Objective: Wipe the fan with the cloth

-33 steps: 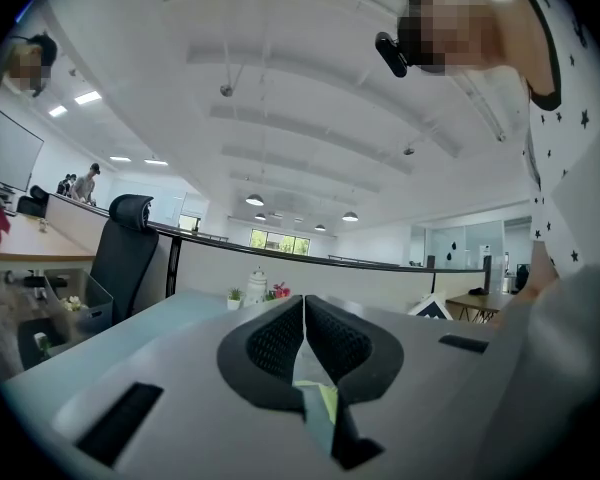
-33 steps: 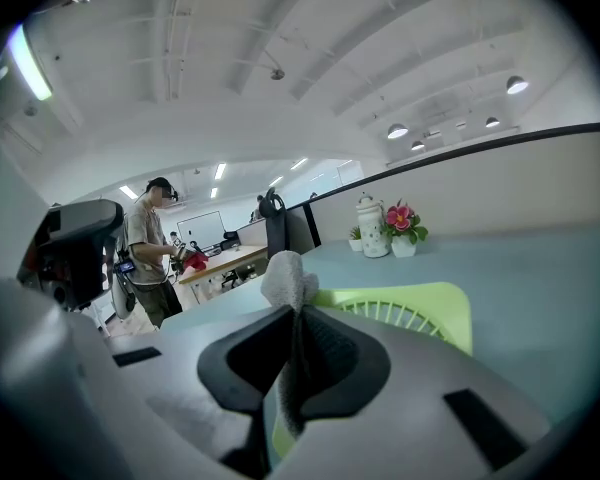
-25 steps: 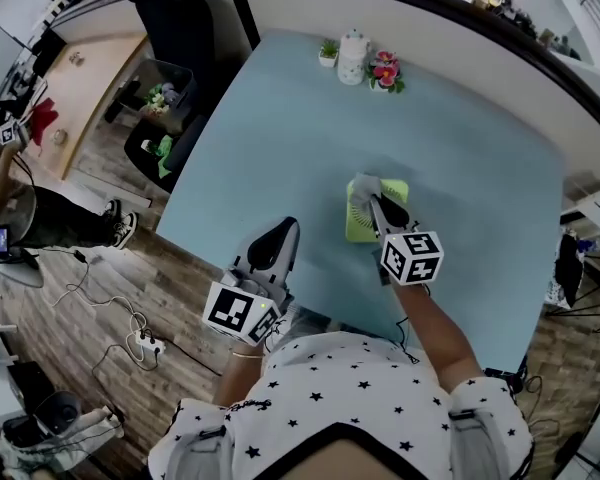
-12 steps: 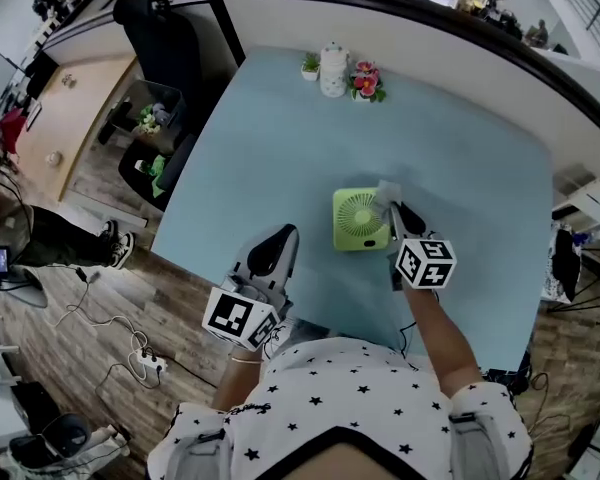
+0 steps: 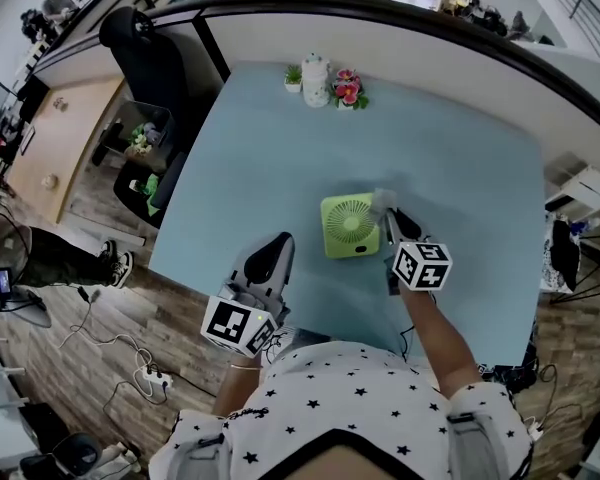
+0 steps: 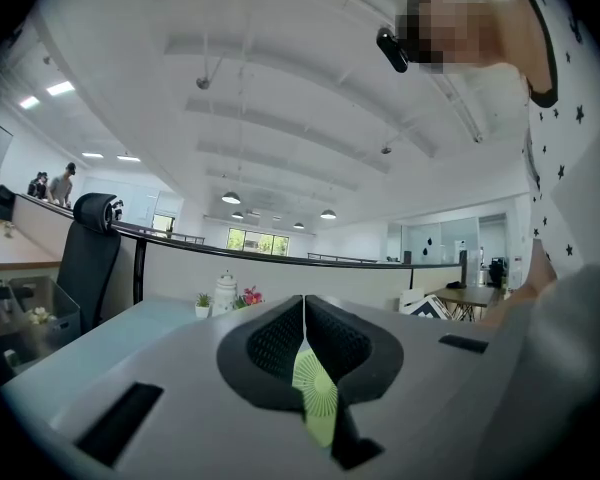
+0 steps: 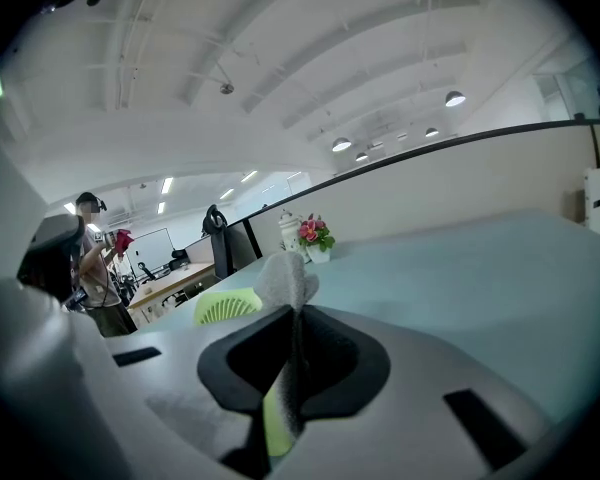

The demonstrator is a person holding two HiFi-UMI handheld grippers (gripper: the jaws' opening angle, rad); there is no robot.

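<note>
A lime-green fan [image 5: 348, 225] lies flat on the light blue table [image 5: 460, 178], grille up. My right gripper [image 5: 388, 214] rests at the fan's right edge, shut on a small grey cloth [image 5: 383, 199] that pokes out past the fingertips. In the right gripper view the cloth [image 7: 285, 280] sticks up from the shut right gripper [image 7: 295, 313], with the fan [image 7: 228, 306] just left of it. My left gripper [image 5: 277, 242] hovers near the table's front edge, left of the fan, shut and empty. Through the left gripper [image 6: 303, 303], the fan [image 6: 315, 398] shows ahead.
A white pot [image 5: 315, 80] with a small plant and pink flowers [image 5: 348, 90] stands at the table's far edge. A black office chair [image 5: 140, 48] sits beyond the far left corner. A person [image 7: 98, 263] stands far off to the left.
The right gripper has dragged the cloth from over the fan's grille across to its right edge, uncovering the grille. The left gripper has stayed put.
</note>
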